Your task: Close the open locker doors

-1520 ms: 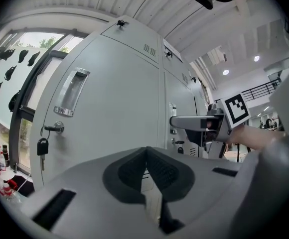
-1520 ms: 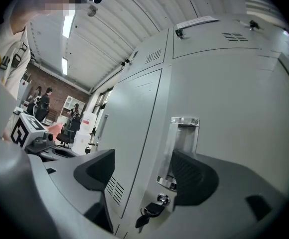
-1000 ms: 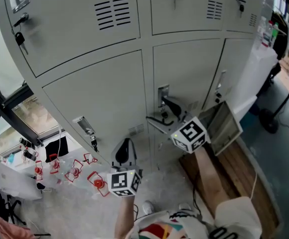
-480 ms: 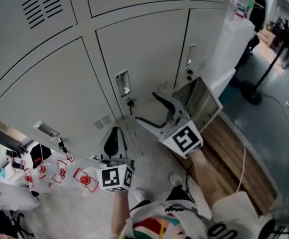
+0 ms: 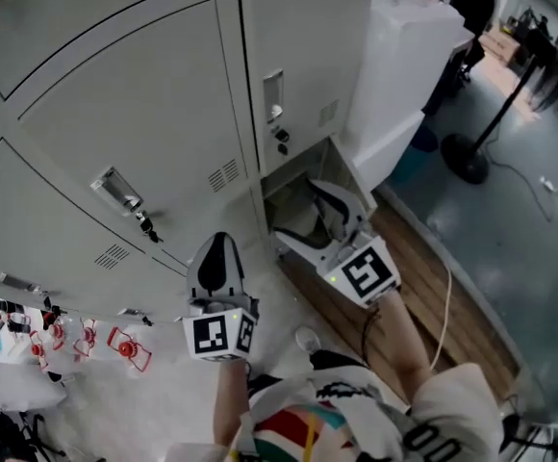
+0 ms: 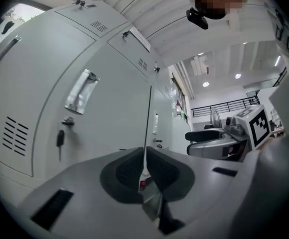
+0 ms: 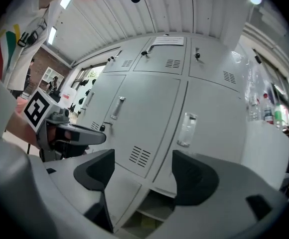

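A bank of grey lockers [image 5: 154, 114] fills the head view. At its bottom right a low compartment [image 5: 293, 183] stands open, dark inside; its door is largely hidden by my right gripper. The right gripper [image 5: 308, 210] hangs open just in front of that opening with nothing between its fingers. In the right gripper view the same opening [image 7: 152, 213] lies below the spread jaws of the right gripper [image 7: 142, 171]. My left gripper [image 5: 216, 246] is shut and empty, apart from the lockers, near a closed door with a hanging key [image 5: 145, 223]. Its pads meet in the left gripper [image 6: 145, 168] view.
A white cabinet [image 5: 404, 56] stands right of the lockers, with a fan stand [image 5: 467, 152] beyond it. Wooden boards [image 5: 433, 287] and a cable [image 5: 443, 301] lie on the floor under my right arm. Red items [image 5: 125, 346] lie on the floor at the left.
The view has swung right and down along the lockers. My right gripper has come over the open bottom compartment, still open. The left gripper stays shut beside it.
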`<state>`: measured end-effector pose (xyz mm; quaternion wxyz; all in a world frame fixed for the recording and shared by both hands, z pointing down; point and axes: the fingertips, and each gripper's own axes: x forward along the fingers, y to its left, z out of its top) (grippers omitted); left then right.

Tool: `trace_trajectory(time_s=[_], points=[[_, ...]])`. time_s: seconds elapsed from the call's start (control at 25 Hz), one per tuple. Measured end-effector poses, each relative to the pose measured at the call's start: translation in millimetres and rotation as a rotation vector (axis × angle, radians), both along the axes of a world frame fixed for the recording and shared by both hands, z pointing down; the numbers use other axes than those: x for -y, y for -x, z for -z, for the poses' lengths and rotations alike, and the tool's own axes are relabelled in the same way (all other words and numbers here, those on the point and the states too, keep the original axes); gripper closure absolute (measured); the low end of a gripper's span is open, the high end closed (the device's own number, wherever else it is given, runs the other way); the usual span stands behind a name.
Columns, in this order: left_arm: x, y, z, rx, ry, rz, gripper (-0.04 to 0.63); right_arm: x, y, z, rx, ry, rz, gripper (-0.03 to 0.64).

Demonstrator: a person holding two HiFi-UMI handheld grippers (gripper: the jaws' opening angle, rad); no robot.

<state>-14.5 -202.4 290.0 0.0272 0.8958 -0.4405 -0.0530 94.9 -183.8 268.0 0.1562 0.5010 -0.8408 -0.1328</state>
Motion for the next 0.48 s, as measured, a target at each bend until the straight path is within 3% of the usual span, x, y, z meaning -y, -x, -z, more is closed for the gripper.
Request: trace_trajectory(time_s=[0.28,0.48], points=[[-3.7,-103.8,-22.6,0.000,0.028,-0.069,0.588,-17.9,-113.3,-47.0,0.023,0.091,-0.058,0.281],[1.8,-155.3,-38.5,0.059,0.021,-0.115,0.588,-24.9,-170.1,-86.4,0.033,0.162,-0.107,0.281]])
